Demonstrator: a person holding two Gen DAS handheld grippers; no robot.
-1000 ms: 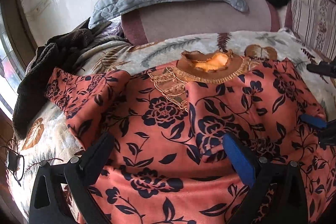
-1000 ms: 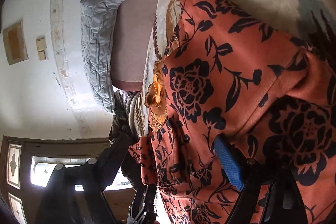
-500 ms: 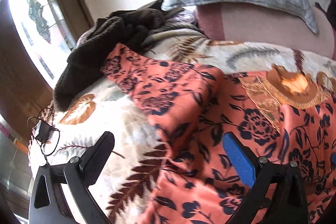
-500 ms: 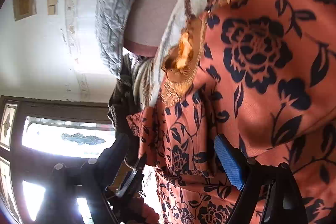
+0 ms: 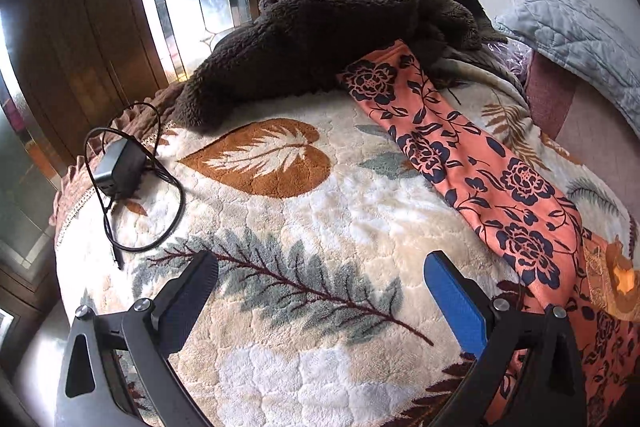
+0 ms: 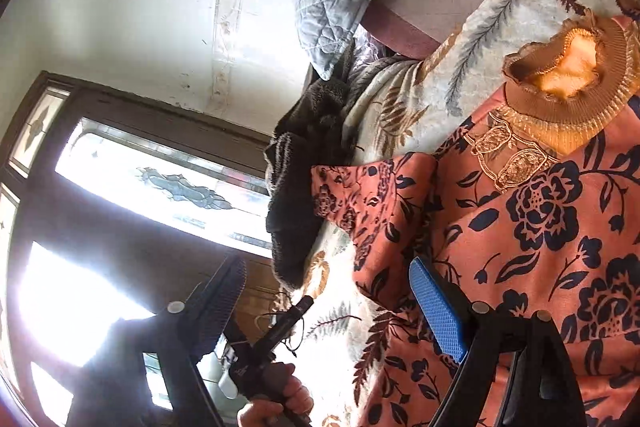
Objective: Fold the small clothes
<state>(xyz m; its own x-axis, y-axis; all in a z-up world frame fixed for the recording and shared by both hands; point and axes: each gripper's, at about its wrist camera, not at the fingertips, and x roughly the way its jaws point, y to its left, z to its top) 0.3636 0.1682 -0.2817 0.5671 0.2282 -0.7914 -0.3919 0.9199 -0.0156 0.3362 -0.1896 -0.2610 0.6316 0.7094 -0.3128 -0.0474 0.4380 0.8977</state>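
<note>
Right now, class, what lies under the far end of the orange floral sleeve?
The orange floral sleeve lies on the leaf-patterned blanket. Its far end rests against the dark brown fleece; whether its tip runs under the fleece cannot be told. Anything beneath the blanket is covered.

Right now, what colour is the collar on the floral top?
Golden-brown ribbed knit collar, clearest in the right wrist view.
</note>
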